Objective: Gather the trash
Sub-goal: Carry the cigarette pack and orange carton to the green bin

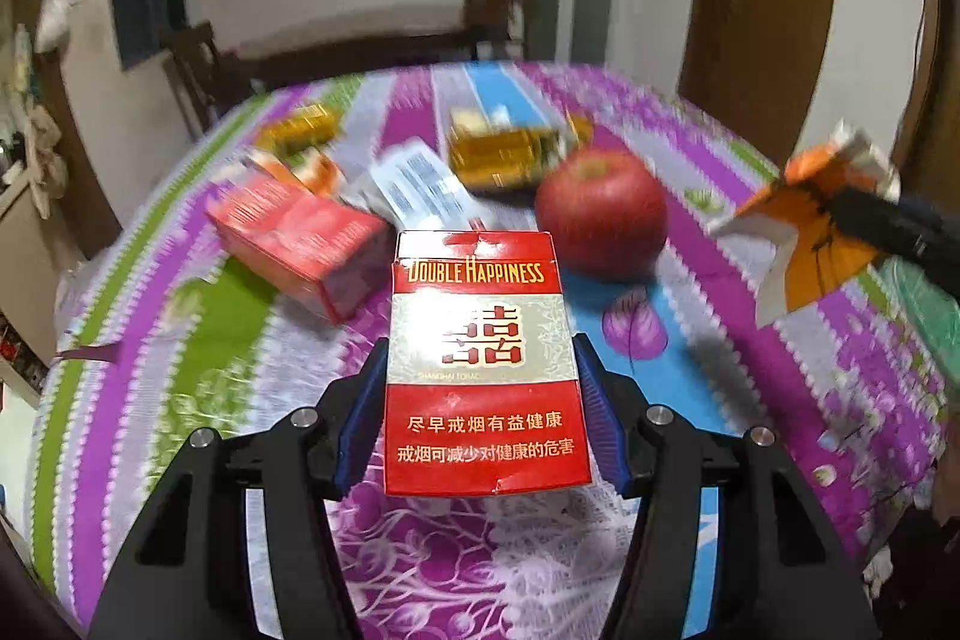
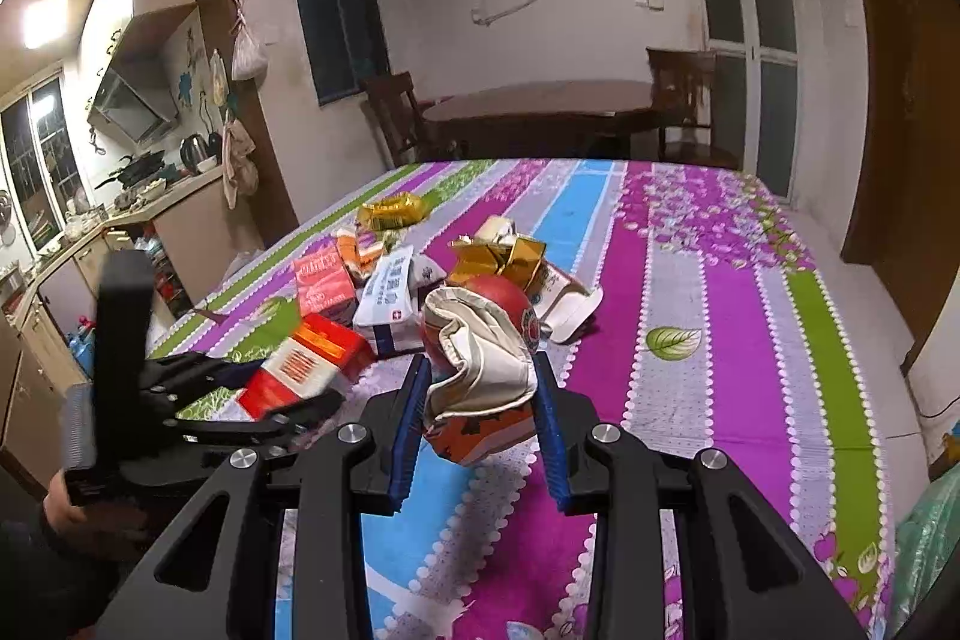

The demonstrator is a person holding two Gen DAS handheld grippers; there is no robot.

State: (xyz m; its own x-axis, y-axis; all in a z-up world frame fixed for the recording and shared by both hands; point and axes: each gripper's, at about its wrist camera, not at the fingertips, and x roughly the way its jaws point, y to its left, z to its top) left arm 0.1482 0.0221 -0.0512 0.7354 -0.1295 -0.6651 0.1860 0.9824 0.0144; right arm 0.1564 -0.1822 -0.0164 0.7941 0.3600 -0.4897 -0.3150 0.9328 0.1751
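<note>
L-wrist: left gripper (image 1: 480,388) clamps red cig pack (image 1: 480,358) | R-wrist: right gripper (image 2: 480,400) grips crumpled orange carton (image 2: 480,394)

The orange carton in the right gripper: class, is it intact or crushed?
Crushed. The orange carton is crumpled and torn open, its pale inner lining folded outward, pinched in the right gripper.

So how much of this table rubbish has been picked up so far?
Nothing looks finished, and no bin shows. In hand: the left gripper has a red Double Happiness cigarette pack between its pads, and the right gripper pinches a crushed orange-and-white carton. Left on the striped tablecloth: a red box, gold wrappers and a white packet. The apple probably stays.
</note>
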